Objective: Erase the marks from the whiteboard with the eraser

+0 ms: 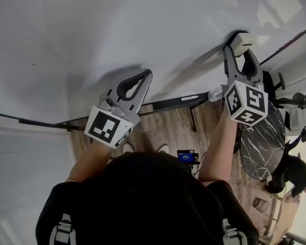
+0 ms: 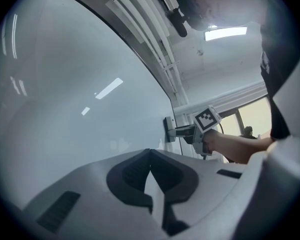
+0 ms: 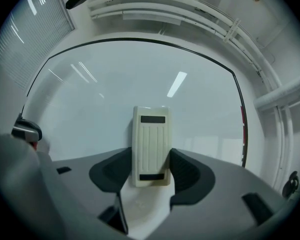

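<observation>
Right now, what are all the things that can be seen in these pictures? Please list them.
whiteboard: one, white, fills the upper head view.
eraser: one, cream, flat against the whiteboard.
ledge: one, black, along the whiteboard's lower edge.
table: one, black marbled, round, at the right.
left gripper: one, grey, jaws together, empty.
right gripper: one, grey, jaws shut on the eraser.

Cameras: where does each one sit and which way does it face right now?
Head view: on the head, looking down at the whiteboard; forearms, left gripper, right gripper show.
Left gripper view: along its shut jaws, across the whiteboard; right gripper and forearm show.
Right gripper view: along jaws gripping the eraser against the whiteboard.
All share the eraser.
</observation>
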### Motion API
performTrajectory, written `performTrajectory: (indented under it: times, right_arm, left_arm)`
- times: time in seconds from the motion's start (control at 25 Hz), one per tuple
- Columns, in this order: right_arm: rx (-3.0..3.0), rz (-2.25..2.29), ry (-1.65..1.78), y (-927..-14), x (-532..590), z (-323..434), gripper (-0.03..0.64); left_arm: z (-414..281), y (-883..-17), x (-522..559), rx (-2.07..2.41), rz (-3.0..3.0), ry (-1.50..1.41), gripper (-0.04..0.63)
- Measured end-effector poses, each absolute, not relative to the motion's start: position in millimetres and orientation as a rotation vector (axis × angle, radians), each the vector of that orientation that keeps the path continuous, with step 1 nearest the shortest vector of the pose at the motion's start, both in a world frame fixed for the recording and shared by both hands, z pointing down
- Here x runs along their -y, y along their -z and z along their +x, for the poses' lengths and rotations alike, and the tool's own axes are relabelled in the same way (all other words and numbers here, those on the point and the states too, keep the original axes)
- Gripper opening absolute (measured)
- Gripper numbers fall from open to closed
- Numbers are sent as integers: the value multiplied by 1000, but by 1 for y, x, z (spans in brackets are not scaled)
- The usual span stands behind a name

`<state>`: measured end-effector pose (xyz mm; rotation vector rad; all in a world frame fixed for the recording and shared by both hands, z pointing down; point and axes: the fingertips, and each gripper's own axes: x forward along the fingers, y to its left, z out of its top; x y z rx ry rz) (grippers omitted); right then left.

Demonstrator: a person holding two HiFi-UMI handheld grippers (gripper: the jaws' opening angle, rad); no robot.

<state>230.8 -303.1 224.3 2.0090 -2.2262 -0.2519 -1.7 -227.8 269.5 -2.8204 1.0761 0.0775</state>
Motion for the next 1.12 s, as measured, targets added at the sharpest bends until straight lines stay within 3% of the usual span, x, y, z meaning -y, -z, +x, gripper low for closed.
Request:
performTrajectory:
  times: [0.2, 0.64, 0.96, 1.12]
  right_arm:
    - [2267, 1962, 286, -212, 283, 209, 235]
    - [2352, 1663, 527, -200, 256, 60, 235]
    - [2328, 1710, 536, -189, 270, 66, 236]
    - [2280, 1808, 493, -188, 278, 103, 235]
  left_arm:
    - [-16, -260, 227, -1121, -2784, -90, 5]
    - [-46, -242, 221, -1177, -2719, -138, 5]
    - [-57, -254, 212, -1173, -2747, -107, 5]
    - [-57, -257, 214, -1175, -2756, -96, 5]
